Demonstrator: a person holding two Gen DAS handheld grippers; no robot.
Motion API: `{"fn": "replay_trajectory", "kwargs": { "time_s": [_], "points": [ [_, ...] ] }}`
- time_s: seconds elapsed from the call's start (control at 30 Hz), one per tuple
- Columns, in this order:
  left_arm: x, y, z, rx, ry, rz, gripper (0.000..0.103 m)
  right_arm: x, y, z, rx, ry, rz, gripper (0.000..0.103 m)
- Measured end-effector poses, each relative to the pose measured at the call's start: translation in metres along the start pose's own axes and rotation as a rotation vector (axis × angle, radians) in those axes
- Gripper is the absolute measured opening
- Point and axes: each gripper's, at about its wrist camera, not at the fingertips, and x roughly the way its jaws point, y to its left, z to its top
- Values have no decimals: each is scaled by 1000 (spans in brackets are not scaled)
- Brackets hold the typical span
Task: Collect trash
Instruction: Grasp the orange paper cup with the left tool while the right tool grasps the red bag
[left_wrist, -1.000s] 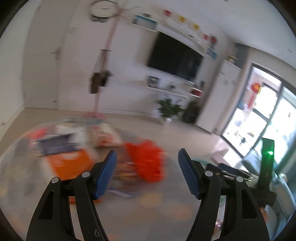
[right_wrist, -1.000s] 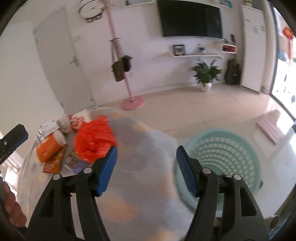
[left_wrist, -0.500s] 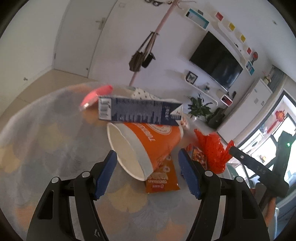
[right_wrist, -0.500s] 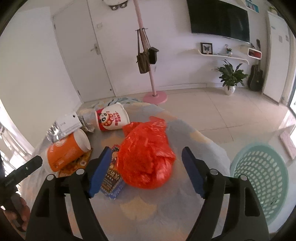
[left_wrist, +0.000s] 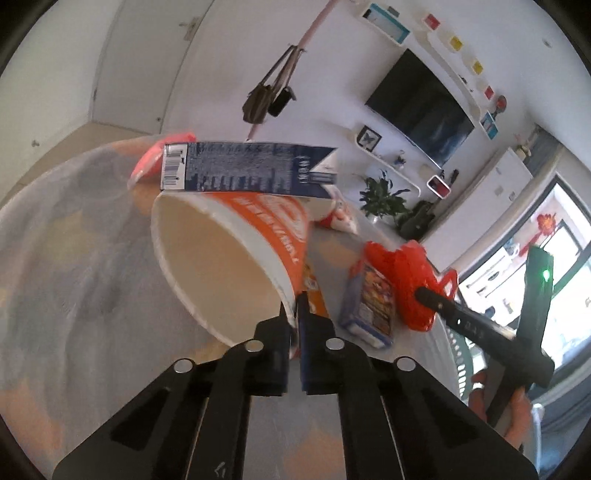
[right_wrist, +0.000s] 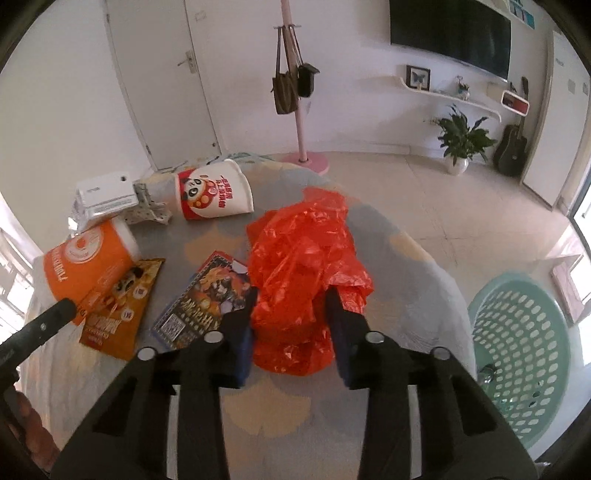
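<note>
White walls (right_wrist: 351, 122) — wall-mounted TV (right_wrist: 450, 31), tiled floor (right_wrist: 461, 206).

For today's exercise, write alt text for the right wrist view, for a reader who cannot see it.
The right tongs close around a crumpled red plastic bag on a round table. To its left lie a snack box, a tipped orange cup and a panda cup; a green basket stands on the floor at right.

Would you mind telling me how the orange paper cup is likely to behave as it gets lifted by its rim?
The orange paper cup looks empty, so probably light. The left tool pinches only its thin rim, which may flex or crease. Lying on its side, it could roll if released.
</note>
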Motion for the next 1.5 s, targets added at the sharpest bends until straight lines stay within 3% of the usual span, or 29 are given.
{"fn": "replay_trajectory", "kwargs": {
  "time_s": [0.3, 0.43, 0.53, 0.7, 0.8, 0.9, 1.0, 1.2, 1.5],
  "points": [
    [-52, -27, -64, 32, 26, -23, 2, -55, -8, -32, 6, -59, 25, 26],
    [-57, -23, -84, 65, 47, -11, 23, -58, -10, -42, 14, -39, 38, 26],
    [-64, -15, -94, 63, 57, 6, 47, -60, -8, -45, 8, -39, 40, 26],
    [-82, 2, -107, 61, 65, 0, 52, -64, -1, -48, -4, -46, 47, 26],
    [-104, 10, -101, 42, 6, 9, 57, -67, 1, -49, -8, -52, 50, 26],
    [-112, 20, -80, 9, -59, 38, 71, -69, 1, -49, -13, -60, 42, 26],
    [-92, 32, -61, -28, -55, 89, 72, -70, -2, -51, -5, -61, 49, 25],
    [-45, 44, -44, -147, 19, 61, 77, -70, -7, -54, -17, -46, 52, 25],
    [-23, 7, -45, -60, 10, 116, 68, -66, -11, -58, -38, -50, 61, 25]
  ]
}}
